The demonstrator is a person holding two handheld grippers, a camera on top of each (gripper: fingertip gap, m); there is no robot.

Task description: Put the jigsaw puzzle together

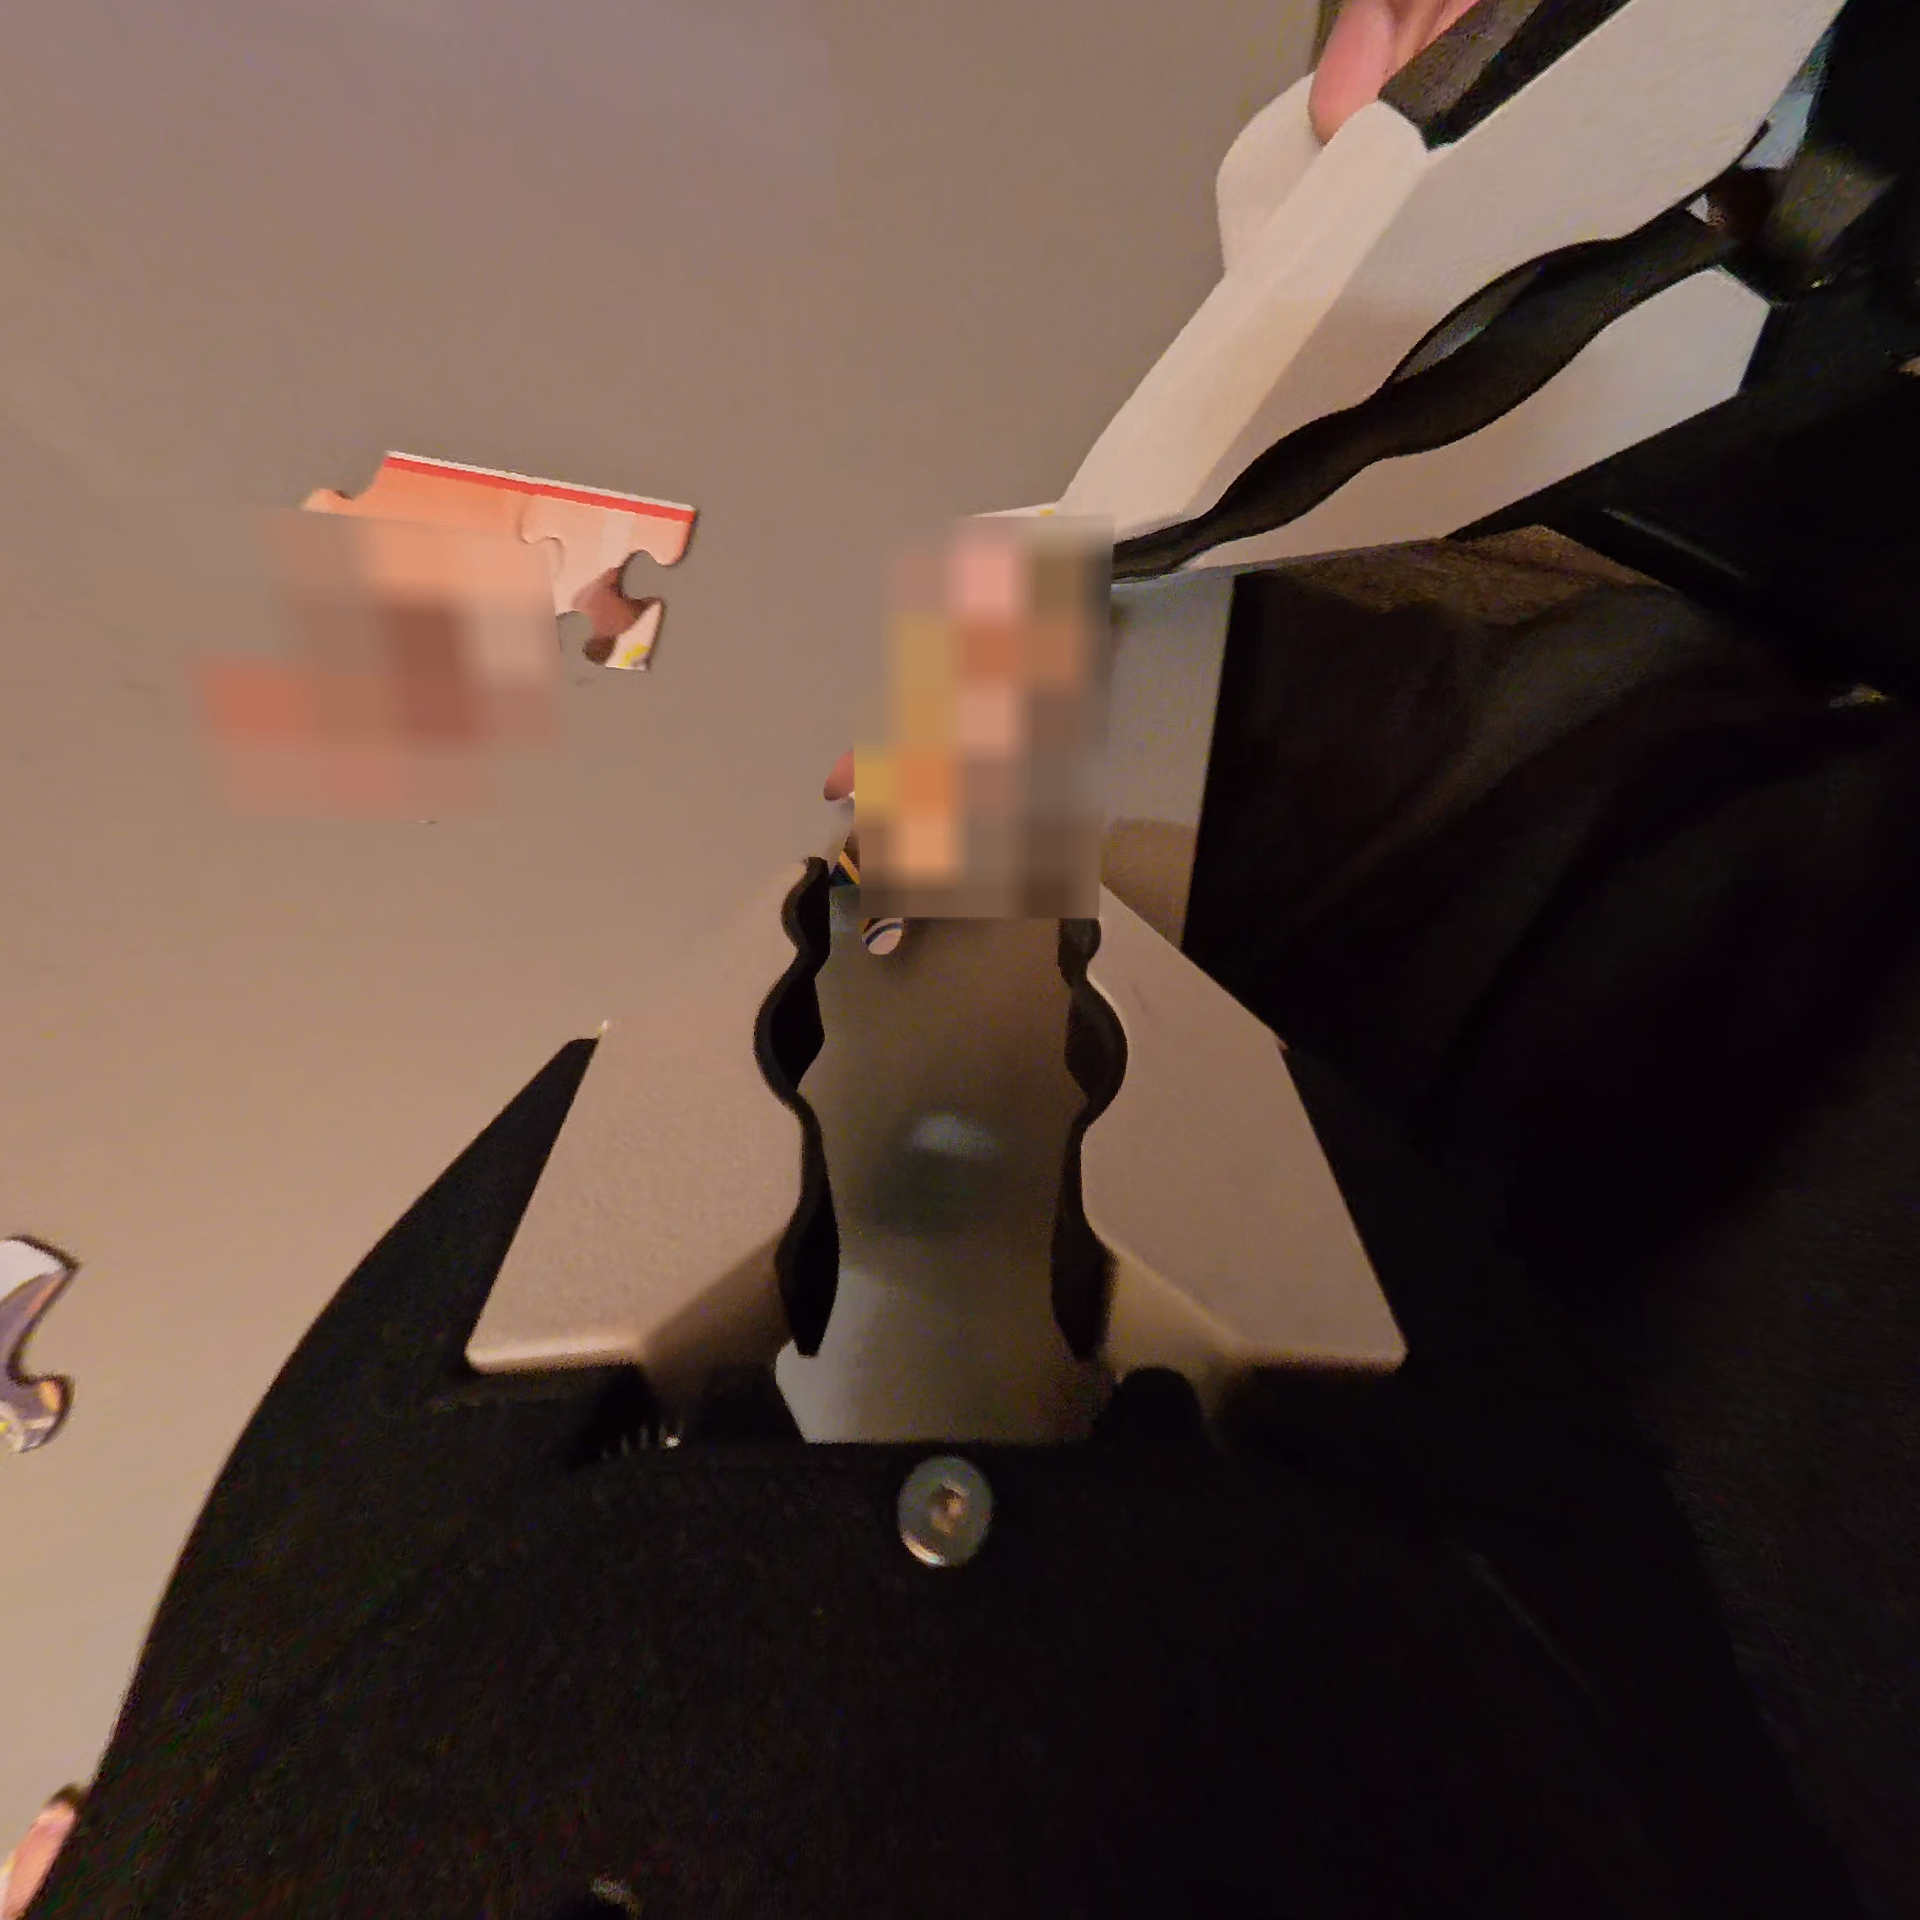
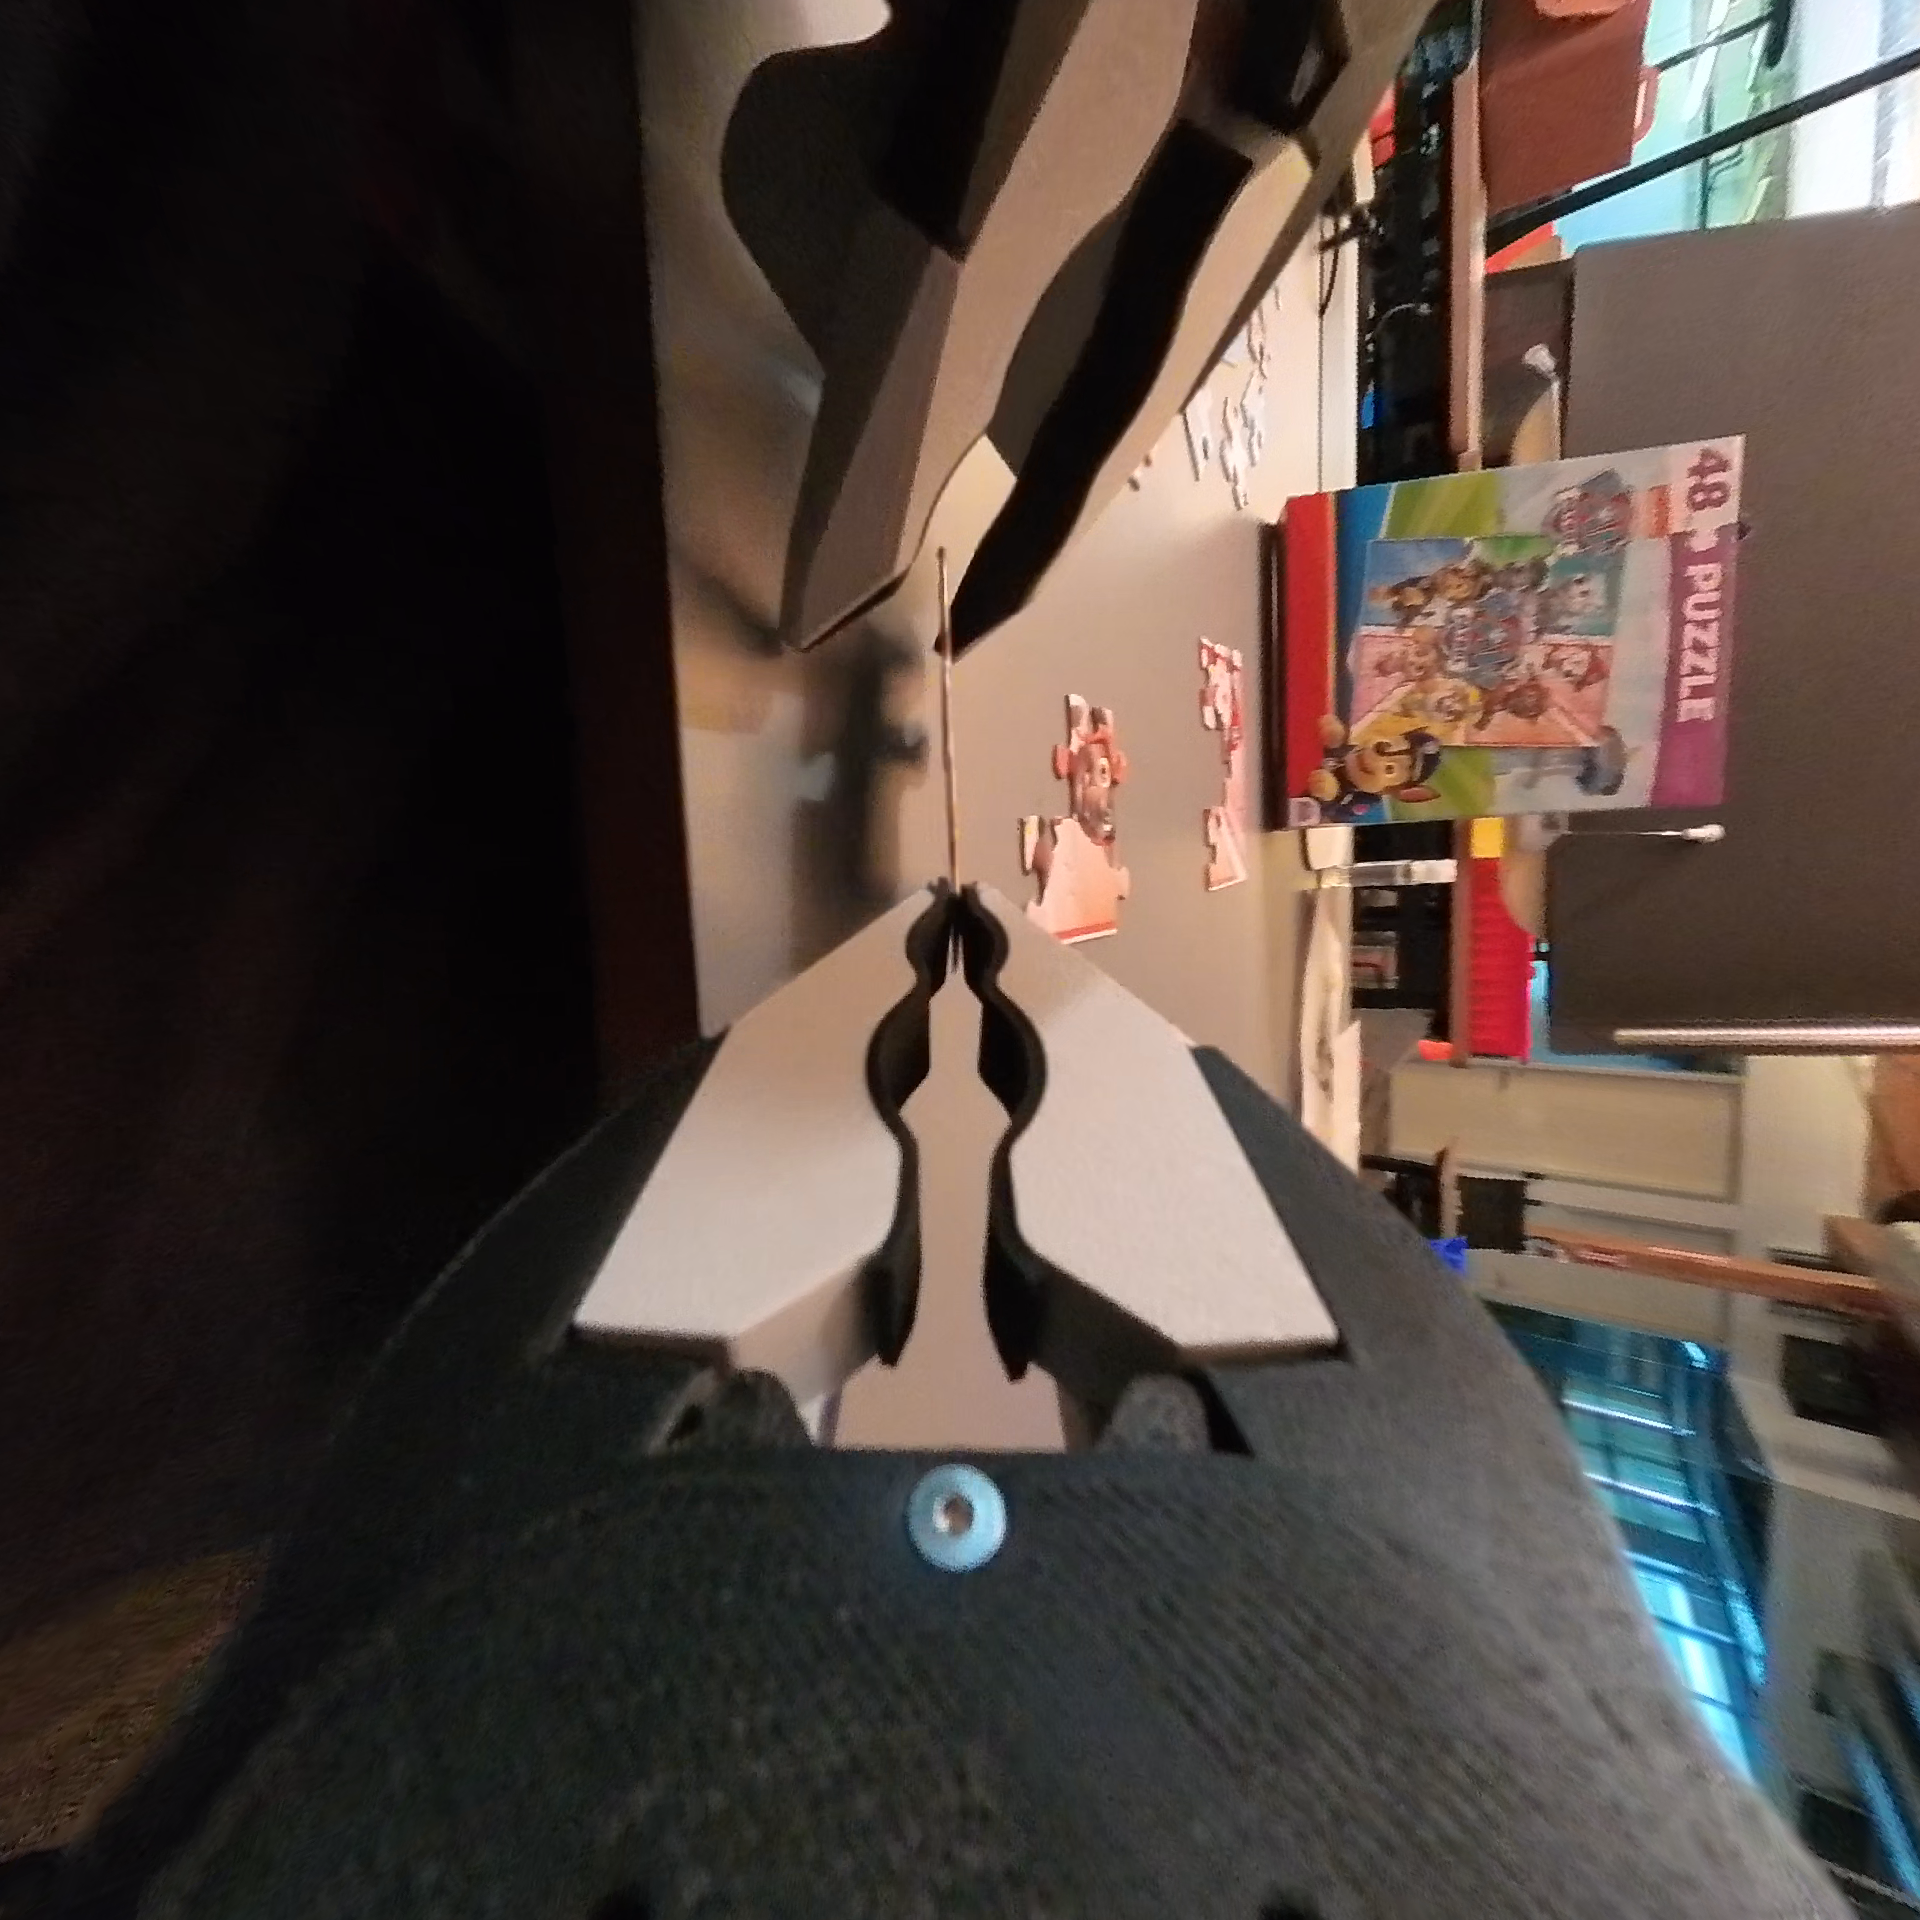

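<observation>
My right gripper [image 2: 951, 896] is shut on a flat jigsaw piece [image 2: 945, 748], which I see edge-on as a thin line rising from its fingertips. In the left wrist view the right gripper [image 1: 1132, 545] reaches in from the upper right and holds the far end of that piece [image 1: 881, 935]. The piece is mostly covered by a blurred patch. My left gripper [image 1: 945, 914] is open, with the near end of the piece at the gap between its fingertips. In the right wrist view the left gripper [image 2: 883, 639] comes down from the top, its fingers apart around the piece's upper edge.
A joined cluster of puzzle pieces [image 1: 613, 561] lies on the grey table [image 1: 312, 260]. A loose piece [image 1: 31, 1340] is at the left edge. The puzzle box [image 2: 1507, 644] stands at the table's far side, with two joined clusters [image 2: 1081, 831] [image 2: 1221, 769] before it. A person's dark clothing [image 1: 1558, 831] is close by. There is about 6 cm between the tips of the two grippers.
</observation>
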